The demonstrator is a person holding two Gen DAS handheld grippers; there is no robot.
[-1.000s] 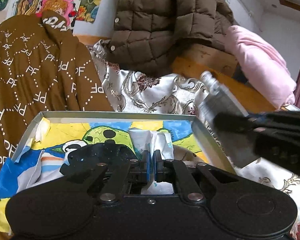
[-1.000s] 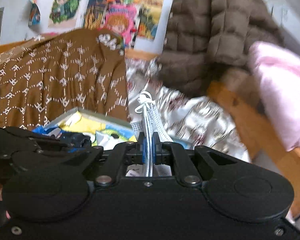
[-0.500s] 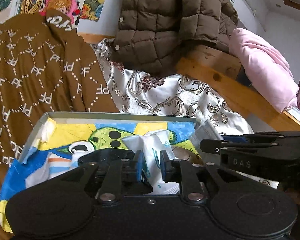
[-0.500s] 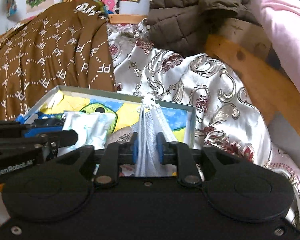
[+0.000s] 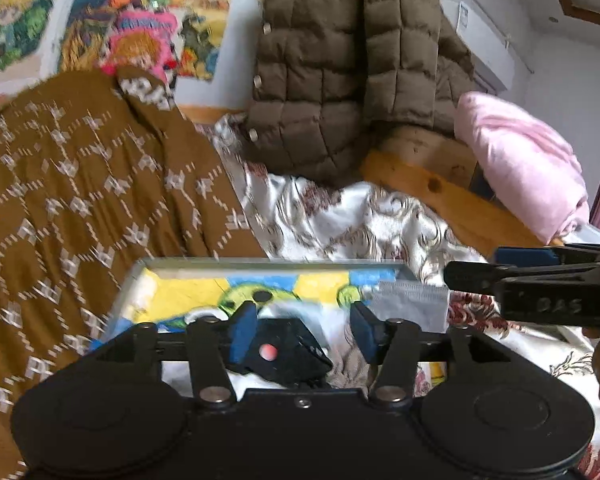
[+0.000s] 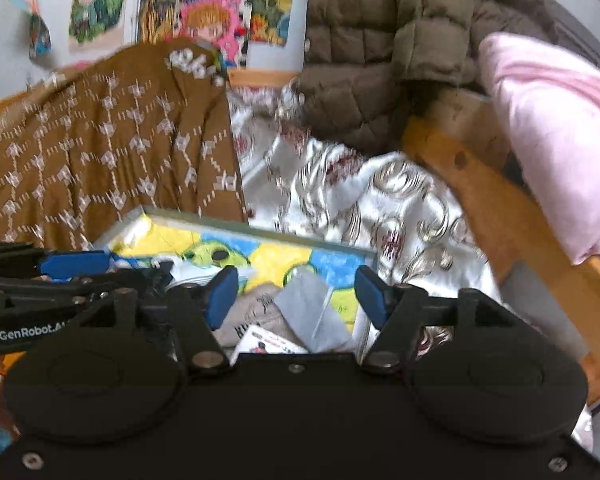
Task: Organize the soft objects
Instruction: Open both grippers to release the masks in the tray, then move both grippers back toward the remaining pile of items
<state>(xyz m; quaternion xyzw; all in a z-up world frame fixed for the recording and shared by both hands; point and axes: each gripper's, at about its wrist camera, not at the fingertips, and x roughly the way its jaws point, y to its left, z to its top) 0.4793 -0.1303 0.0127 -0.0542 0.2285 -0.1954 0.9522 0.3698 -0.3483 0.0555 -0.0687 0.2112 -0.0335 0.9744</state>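
Note:
An open box with a cartoon lining sits on the bed. My left gripper hovers over its near side, jaws opening, pads touching nothing. Below them in the box lie a black item with a red dot and a white packet. A grey face mask lies in the box under my right gripper, whose jaws are also opening with nothing pressed between them. In the left wrist view the mask rests against the box's right edge, just left of the right gripper. The left gripper shows in the right wrist view too.
A brown patterned cloth covers the bed left of the box. A silver floral sheet lies behind it. A brown puffer jacket hangs over the wooden bed frame, with a pink blanket at the right. Posters cover the wall.
Both grippers went from shut to open: the left let go of the white packet and the right let go of the mask, which now lies in the box. Both pulled back and up.

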